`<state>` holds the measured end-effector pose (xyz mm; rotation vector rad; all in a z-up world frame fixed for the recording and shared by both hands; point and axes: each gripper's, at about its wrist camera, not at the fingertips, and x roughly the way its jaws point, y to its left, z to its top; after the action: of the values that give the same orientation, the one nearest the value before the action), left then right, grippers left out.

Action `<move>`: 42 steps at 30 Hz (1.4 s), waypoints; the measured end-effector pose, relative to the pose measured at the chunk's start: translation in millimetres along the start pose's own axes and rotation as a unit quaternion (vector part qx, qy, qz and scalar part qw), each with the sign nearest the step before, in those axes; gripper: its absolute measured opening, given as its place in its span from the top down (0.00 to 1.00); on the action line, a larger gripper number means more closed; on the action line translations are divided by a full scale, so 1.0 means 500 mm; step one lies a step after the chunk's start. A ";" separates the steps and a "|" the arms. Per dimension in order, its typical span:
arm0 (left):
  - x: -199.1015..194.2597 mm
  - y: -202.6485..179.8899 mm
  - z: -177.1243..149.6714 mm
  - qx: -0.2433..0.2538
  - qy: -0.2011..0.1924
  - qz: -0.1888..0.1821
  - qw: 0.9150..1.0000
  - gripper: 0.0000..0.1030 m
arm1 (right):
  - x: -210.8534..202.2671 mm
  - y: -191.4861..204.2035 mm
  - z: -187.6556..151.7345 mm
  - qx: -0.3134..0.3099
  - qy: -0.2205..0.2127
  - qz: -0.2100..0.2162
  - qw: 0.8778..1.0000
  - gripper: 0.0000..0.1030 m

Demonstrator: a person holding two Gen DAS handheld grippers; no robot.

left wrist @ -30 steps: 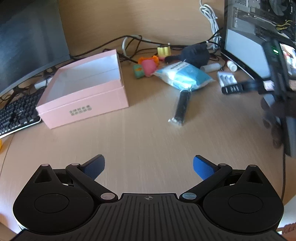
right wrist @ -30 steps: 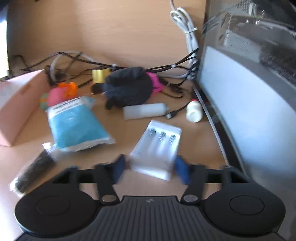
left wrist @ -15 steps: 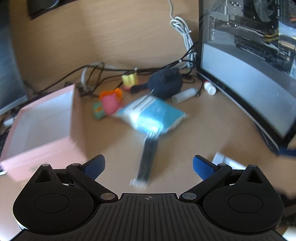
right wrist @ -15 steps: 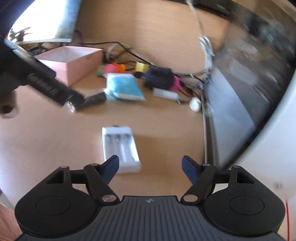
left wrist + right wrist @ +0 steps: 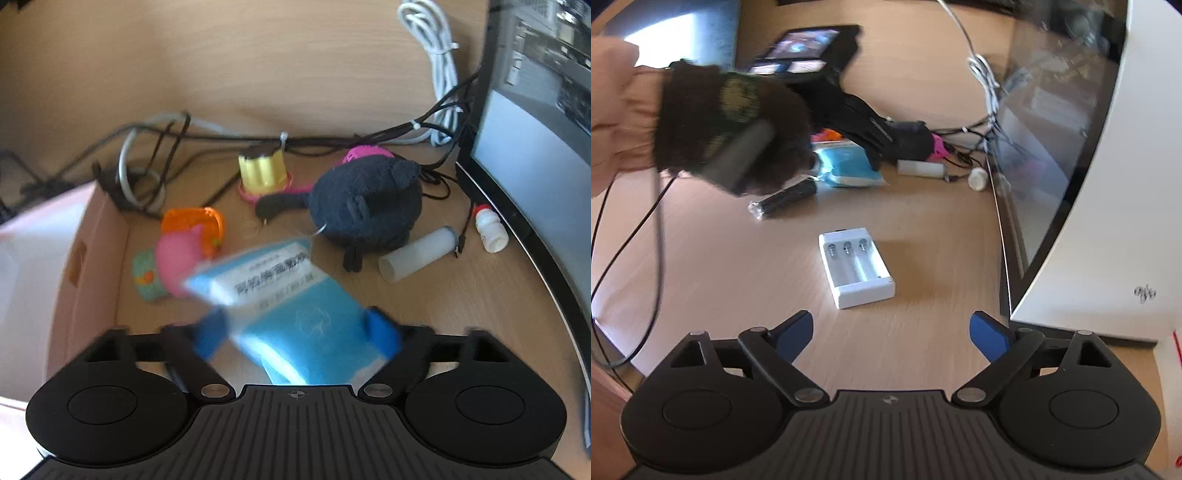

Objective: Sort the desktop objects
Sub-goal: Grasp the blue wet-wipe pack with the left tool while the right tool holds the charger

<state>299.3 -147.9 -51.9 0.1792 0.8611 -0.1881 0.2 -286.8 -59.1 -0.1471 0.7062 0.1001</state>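
Jaws first: the left gripper (image 5: 297,338) has just been closing on the blue packet (image 5: 291,314), which sits between its pads. They look to be touching it on both sides, though blur makes that hard to swear to. The right gripper (image 5: 891,332) has just been opening and holds nothing, with the white battery charger (image 5: 856,266) on the surface ahead of it. So it's the pickup step for the packet. Next I'd guess: firm the grip, lift, carry it left to the pink box (image 5: 55,277).
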 end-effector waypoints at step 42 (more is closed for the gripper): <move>-0.303 0.244 -0.303 -0.008 0.038 -0.023 0.999 0.05 | 0.121 0.022 0.094 -0.142 -0.001 0.116 0.983 0.04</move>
<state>120.5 19.4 -22.6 0.1515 0.9429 -0.2190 74.2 -265.5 -64.2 -0.3382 0.7037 0.4263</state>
